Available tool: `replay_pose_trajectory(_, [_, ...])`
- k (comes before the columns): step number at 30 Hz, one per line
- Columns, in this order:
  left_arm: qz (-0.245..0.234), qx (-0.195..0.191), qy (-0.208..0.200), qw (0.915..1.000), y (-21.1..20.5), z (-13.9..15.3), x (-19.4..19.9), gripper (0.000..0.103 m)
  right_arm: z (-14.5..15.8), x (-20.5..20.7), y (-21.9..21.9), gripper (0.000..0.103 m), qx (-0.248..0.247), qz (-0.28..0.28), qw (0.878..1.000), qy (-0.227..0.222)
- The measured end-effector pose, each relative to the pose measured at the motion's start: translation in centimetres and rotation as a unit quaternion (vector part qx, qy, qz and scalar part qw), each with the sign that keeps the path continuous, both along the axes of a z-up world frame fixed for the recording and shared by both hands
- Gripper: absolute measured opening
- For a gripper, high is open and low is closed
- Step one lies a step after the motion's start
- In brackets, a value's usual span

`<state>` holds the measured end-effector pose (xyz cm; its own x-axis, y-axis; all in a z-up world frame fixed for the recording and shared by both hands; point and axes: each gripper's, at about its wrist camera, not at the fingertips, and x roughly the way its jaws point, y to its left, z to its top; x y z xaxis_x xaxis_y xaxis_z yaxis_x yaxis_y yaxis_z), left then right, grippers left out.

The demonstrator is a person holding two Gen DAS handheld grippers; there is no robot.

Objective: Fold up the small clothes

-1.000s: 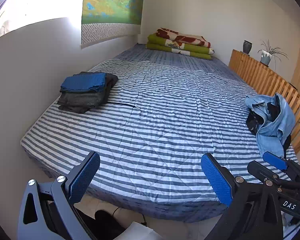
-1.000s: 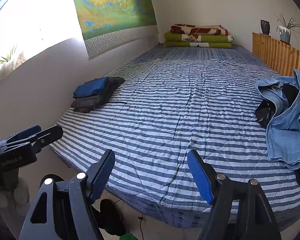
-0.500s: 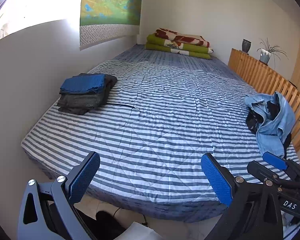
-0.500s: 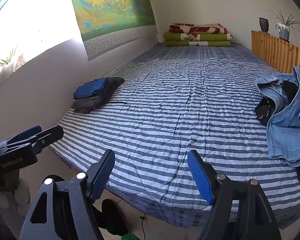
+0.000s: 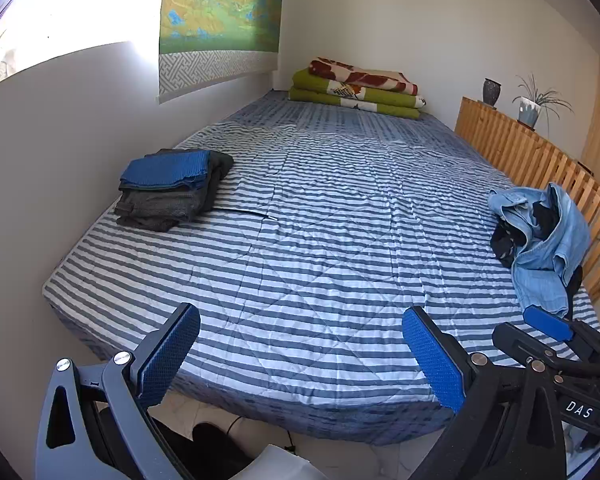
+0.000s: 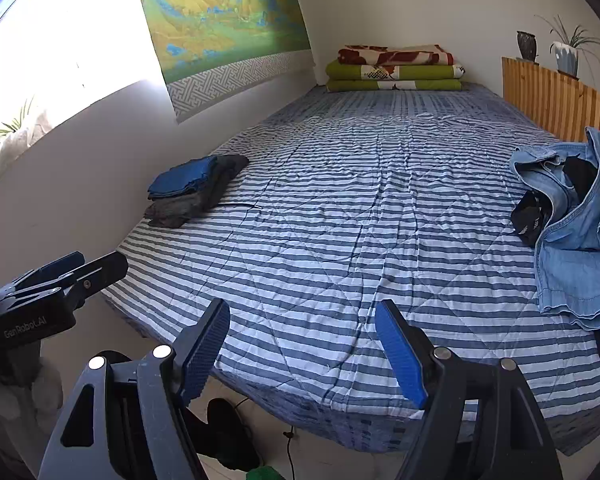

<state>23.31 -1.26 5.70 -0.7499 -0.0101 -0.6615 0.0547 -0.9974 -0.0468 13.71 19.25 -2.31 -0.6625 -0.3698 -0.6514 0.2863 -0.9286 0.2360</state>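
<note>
Overall, two grippers, left gripper [image 5: 300, 344] and right gripper [image 6: 302, 340], fingers spread, one folded stack [image 5: 172, 188], one denim heap [image 5: 544, 240]

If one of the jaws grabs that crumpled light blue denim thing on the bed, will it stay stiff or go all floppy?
Probably floppy: the denim garment lies in soft folds and creases, so it should droop and unfurl when lifted. It looks fairly thick, so likely heavier than thin cloth. A black garment is tangled inside it and may come along or drop out.
</note>
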Motion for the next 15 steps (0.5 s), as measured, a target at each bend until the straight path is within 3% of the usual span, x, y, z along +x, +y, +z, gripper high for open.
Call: replay_pose_trajectory(15, [-0.001,-0.001,-0.001,1.0,0.1,-0.01,0.08,0.102,-0.27,-0.09,0.09,0.072,-0.002,-0.002,1.0,-0.002])
